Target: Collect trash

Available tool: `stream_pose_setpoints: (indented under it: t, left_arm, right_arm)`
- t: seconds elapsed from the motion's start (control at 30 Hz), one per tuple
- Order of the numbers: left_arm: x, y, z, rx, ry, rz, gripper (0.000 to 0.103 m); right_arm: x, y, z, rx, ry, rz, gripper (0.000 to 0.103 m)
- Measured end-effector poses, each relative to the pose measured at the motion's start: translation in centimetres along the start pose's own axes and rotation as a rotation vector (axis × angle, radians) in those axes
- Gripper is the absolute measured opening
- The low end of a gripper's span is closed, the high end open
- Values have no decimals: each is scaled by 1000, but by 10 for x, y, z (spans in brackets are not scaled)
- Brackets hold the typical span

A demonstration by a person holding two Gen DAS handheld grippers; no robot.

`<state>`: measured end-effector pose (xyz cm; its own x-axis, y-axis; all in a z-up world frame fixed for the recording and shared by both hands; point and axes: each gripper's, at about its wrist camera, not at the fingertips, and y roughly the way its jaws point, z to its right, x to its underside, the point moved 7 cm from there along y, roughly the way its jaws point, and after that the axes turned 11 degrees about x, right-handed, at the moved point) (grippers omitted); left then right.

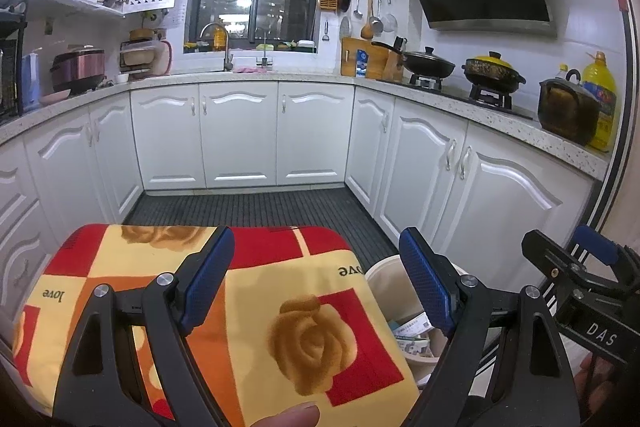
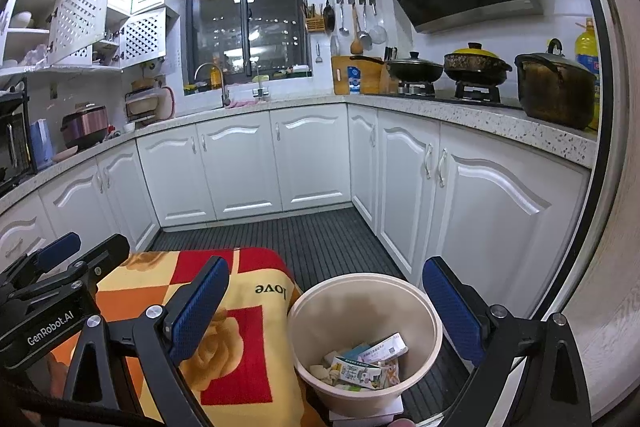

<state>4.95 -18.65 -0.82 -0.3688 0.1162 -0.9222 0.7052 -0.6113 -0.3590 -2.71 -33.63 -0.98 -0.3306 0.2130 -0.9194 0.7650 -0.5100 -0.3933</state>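
— White kitchen cabinets [image 2: 240,167] wrap round a dark slatted floor [image 2: 320,239]. Where does the trash sit?

— In a cream bin [image 2: 430,311] standing on that floor, just beside a stool covered in a red, orange and yellow rose-print cloth [image 1: 304,311]. Crumpled paper and small cartons [image 2: 360,367] lie at the bin's bottom.

— And the right gripper [image 2: 326,311]?

— Its jaws stand wide with nothing between the blue pads. From its own camera the bin shows in the gap between the two fingers, lower down and apart from them.

— The left gripper [image 1: 316,283]?

— Also spread wide, gripping nothing. It hangs over the cloth; the bin lies to its right, partly hidden behind the right finger [image 1: 426,283], with a little of the paper visible inside.

— Are the grippers close together?

— Side by side; each camera catches the other at its frame's edge. A fingertip [image 1: 288,417] shows at the bottom of the left view.
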Motion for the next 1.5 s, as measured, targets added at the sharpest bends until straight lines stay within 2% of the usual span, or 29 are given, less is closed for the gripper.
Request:
stream_pose_setpoints:
  t: [0.47,1.5]
  left_arm:
    - [-2,2,-5,-24,7,7,84]
    - [-5,2,-5,-53,44,15,84]
  right_arm:
    - [-7,0,4,8,18,23,99]
    - [-5,10,0,-3,7,5,99]
